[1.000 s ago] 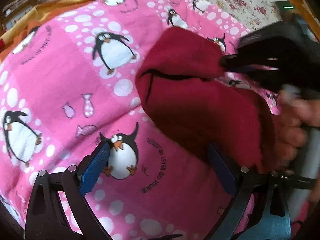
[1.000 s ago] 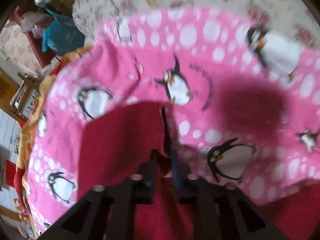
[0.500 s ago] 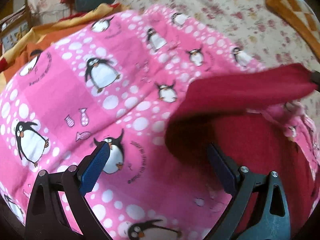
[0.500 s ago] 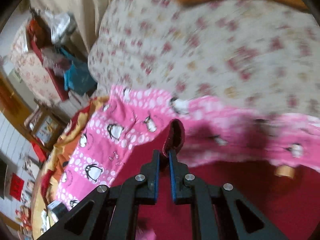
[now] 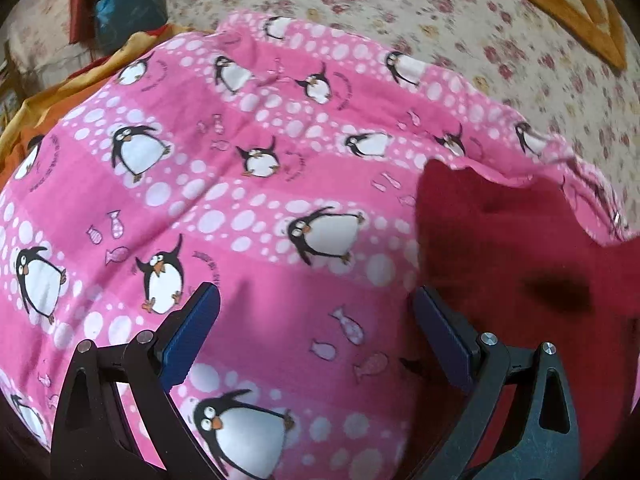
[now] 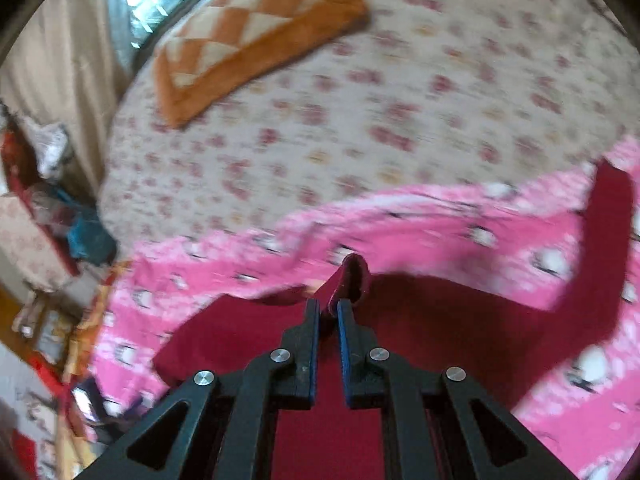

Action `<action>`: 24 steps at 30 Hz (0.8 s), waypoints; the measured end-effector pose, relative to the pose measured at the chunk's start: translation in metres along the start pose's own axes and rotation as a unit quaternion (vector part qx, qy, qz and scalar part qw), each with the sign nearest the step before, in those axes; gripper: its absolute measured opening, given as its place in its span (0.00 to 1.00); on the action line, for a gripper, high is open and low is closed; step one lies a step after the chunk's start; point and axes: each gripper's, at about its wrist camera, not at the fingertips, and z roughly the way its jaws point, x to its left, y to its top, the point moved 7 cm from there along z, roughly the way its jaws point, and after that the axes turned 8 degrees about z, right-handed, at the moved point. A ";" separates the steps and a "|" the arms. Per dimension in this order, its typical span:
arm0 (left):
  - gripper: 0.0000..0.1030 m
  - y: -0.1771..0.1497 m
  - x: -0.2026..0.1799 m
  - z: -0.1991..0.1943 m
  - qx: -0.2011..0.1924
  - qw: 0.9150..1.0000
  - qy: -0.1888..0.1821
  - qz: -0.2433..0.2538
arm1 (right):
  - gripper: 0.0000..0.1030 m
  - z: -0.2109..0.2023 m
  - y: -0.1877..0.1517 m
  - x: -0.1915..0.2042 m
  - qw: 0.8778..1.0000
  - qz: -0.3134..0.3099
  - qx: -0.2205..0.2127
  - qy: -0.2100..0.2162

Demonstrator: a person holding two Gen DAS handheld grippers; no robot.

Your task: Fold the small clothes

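Observation:
A dark red garment (image 5: 516, 264) lies on a pink penguin-print blanket (image 5: 248, 184), at the right of the left wrist view. My left gripper (image 5: 316, 320) is open and empty, low over the blanket, with its right finger at the garment's left edge. My right gripper (image 6: 329, 307) is shut on a bunched edge of the red garment (image 6: 440, 332) and holds it up over the spread cloth. A long red part runs up at the far right of the right wrist view.
The blanket lies on a floral bedspread (image 6: 400, 120). An orange checked pillow (image 6: 256, 28) lies at the far side. A blue bag (image 5: 124, 8) and clutter sit beside the bed at the left. Orange-yellow cloth (image 5: 48, 100) borders the blanket's left edge.
My right gripper has pulled the garment's edge up and away, so the cloth unfolded and now lies flatter. My left gripper stayed open and shifted, with the garment now at its right.

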 end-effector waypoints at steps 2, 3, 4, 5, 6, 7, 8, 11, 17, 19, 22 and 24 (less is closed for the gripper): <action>0.95 -0.003 -0.005 0.005 0.007 1.000 0.017 0.018 | 0.08 0.000 -0.008 -0.027 0.999 0.007 0.004 -0.031; 0.95 -0.005 -0.006 0.008 0.011 0.999 0.022 0.023 | 0.08 0.001 -0.013 -0.045 0.998 0.015 0.012 -0.051; 0.95 -0.006 -0.006 0.011 0.015 0.999 0.028 0.025 | 0.08 0.004 -0.017 -0.057 0.997 0.018 0.019 -0.067; 0.95 -0.007 -0.006 0.012 0.017 0.999 0.026 0.022 | 0.08 0.009 -0.021 -0.069 0.996 0.017 0.028 -0.085; 0.95 -0.007 -0.003 0.012 0.018 0.999 0.021 0.015 | 0.08 0.014 -0.026 -0.078 0.994 0.015 0.041 -0.097; 0.95 -0.006 -0.001 0.010 0.017 1.000 0.015 0.007 | 0.08 0.016 -0.028 -0.083 0.994 0.017 0.051 -0.098; 0.95 -0.006 0.002 0.008 0.013 1.000 0.011 0.000 | 0.08 0.016 -0.028 -0.086 0.993 0.021 0.058 -0.098; 0.95 0.002 0.008 -0.003 -0.014 1.000 0.008 -0.021 | 0.34 0.004 -0.016 -0.081 0.993 0.004 0.026 -0.111; 0.95 0.008 -0.001 -0.005 -0.023 0.999 -0.019 -0.027 | 0.66 0.019 -0.017 -0.007 0.997 -0.062 0.027 -0.036; 0.95 0.004 -0.005 0.004 -0.005 1.000 -0.001 -0.005 | 0.66 0.047 -0.030 0.038 0.993 -0.103 0.058 0.005; 0.95 0.000 -0.006 0.013 0.010 1.000 0.014 0.014 | 0.66 0.102 -0.054 0.109 0.979 -0.171 0.101 0.050; 0.95 0.000 -0.004 0.015 0.013 1.000 0.012 0.010 | 0.66 0.132 -0.067 0.142 0.971 -0.195 0.117 0.068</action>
